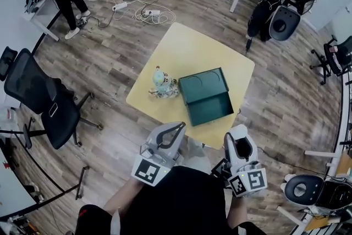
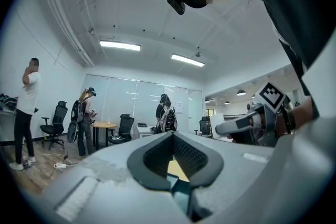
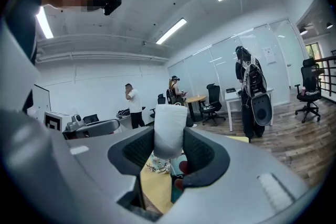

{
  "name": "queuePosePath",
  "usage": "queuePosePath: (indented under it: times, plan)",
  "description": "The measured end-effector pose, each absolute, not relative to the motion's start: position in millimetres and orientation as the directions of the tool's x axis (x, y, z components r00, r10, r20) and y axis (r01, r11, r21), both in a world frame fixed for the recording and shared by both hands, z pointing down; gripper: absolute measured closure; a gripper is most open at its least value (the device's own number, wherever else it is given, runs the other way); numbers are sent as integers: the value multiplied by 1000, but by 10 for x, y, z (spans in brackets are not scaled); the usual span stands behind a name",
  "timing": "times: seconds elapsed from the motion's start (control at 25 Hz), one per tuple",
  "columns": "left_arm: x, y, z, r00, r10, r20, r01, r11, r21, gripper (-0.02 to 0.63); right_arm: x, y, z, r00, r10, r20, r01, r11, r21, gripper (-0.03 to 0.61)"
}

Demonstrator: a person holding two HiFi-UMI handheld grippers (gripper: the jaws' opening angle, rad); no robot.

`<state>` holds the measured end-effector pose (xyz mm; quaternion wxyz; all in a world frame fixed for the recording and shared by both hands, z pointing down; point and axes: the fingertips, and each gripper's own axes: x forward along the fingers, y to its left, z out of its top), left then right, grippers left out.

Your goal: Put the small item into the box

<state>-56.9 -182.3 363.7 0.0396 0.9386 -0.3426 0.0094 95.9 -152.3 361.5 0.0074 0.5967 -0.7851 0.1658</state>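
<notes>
- Green box (image 1: 203,84) lies open on the yellow table (image 1: 192,47); inside looks bare.
- Small toy figure (image 1: 161,84) stands just beside the box, on its left side, not touching it.
- Right gripper (image 1: 240,130): jaws clamped on a small white item (image 3: 169,128), a pale roll standing up between the pads. It hangs on the person's side of the box, towards the box's right corner, beyond the table edge.
- Left gripper (image 1: 180,125): jaws closed tip to tip, nothing between them. On the person's side of the box, towards its left corner, at the table edge.
</notes>
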Motion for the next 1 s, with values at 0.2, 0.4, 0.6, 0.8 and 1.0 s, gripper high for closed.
queuePosePath:
  times: [0.2,0.4,0.6,0.8,1.0]
  plan:
    - [-368,-1993,3593,771,-636,31,-637,-771,6,612,1102,-1759,3748,-317,-915,252,-929,246,-275,405]
    - [-251,-2189,3703,757,-651,54,-653,-755,49,612,1163,-2020,3835,-346,-896,278,-924,273,-269,405]
    - [-58,-2363,3735,758,-650,55,-652,-757,46,612,1285,-2217,3976,-370,-874,316,-915,284,-285,405]
    - [67,-2493,3814,765,-641,64,-644,-765,23,612,1343,-2378,4196,-399,-840,368,-908,306,-285,405]
    - [132,-2603,3942,762,-641,87,-646,-763,37,612,1381,-2500,4393,-415,-813,410,-903,313,-293,405]
